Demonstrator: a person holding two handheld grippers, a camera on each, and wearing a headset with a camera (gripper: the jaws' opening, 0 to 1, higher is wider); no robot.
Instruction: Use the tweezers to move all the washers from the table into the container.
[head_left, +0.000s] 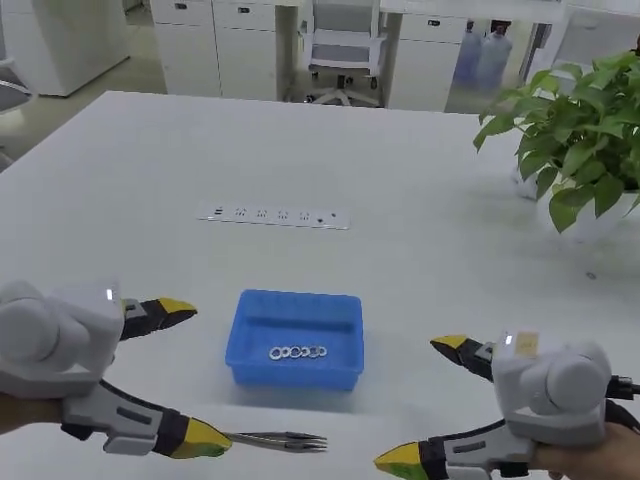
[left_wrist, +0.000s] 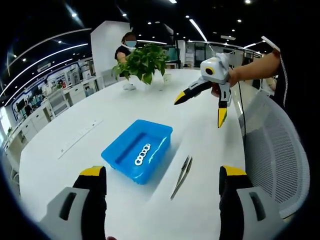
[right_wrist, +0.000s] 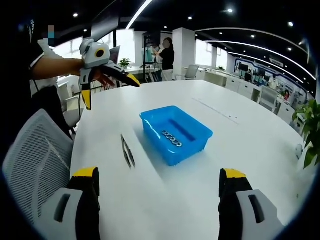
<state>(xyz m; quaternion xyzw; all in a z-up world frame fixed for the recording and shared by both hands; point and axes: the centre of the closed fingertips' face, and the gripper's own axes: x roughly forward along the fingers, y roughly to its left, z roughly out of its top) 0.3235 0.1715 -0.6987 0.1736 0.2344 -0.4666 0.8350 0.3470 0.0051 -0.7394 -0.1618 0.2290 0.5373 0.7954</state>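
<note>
Washers (head_left: 297, 352) of silvery metal line the blue plastic tray (head_left: 300, 298); slim steel tweezers (head_left: 275, 439) lie beside it; all jaws released. I'd check the counter (head_left: 420, 260) for strays.

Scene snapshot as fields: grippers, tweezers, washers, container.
left hand-held gripper: open, empty, left of container
right hand-held gripper: open, empty, right of container
tweezers: lying on table at container's near side, ungrasped
washers: in a row inside container
container: blue, open-topped
other: power strip, potted plant
</note>
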